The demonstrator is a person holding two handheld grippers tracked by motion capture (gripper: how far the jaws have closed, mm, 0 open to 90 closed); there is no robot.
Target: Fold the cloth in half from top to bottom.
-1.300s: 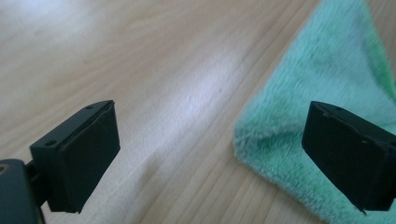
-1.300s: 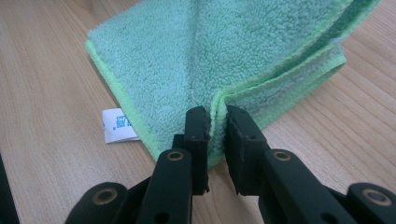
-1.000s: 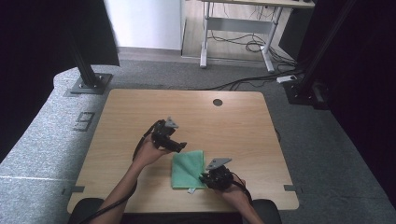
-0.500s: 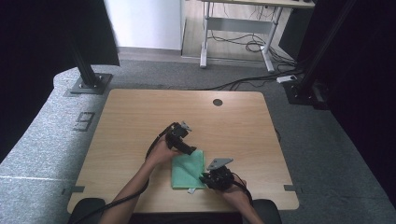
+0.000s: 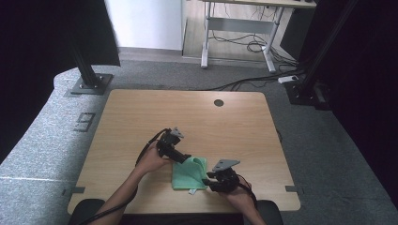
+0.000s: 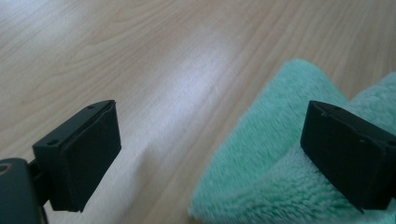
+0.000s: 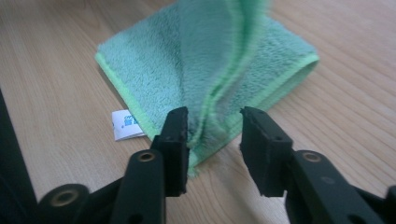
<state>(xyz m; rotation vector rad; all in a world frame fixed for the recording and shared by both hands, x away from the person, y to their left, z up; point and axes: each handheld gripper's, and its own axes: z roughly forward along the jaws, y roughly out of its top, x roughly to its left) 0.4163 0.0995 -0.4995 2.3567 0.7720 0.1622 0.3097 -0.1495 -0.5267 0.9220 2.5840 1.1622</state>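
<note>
A green fleecy towel (image 5: 187, 174) lies folded on the wooden table (image 5: 187, 117) near its front edge, a white label (image 7: 125, 125) sticking out at one side. My left gripper (image 5: 182, 158) sits low at the towel's far left corner, open wide; the towel's edge (image 6: 261, 154) lies between its pads (image 6: 77, 156). My right gripper (image 5: 207, 182) is at the towel's near right corner. Its jaws have just been opening, and a raised, blurred fold of towel (image 7: 219, 70) stands loose between them, with a gap to the right pad (image 7: 254, 140).
Bare wood stretches behind and to the left of the towel, with a round cable hole (image 5: 218, 102) near the far edge. Grey carpet surrounds the table, with black stand feet (image 5: 89, 84) at the far left and a desk frame (image 5: 234, 33) beyond.
The left gripper has swung right, then come down and nearer, onto the towel's far left corner. The right gripper has stayed in place. The towel's far right part now humps up.
</note>
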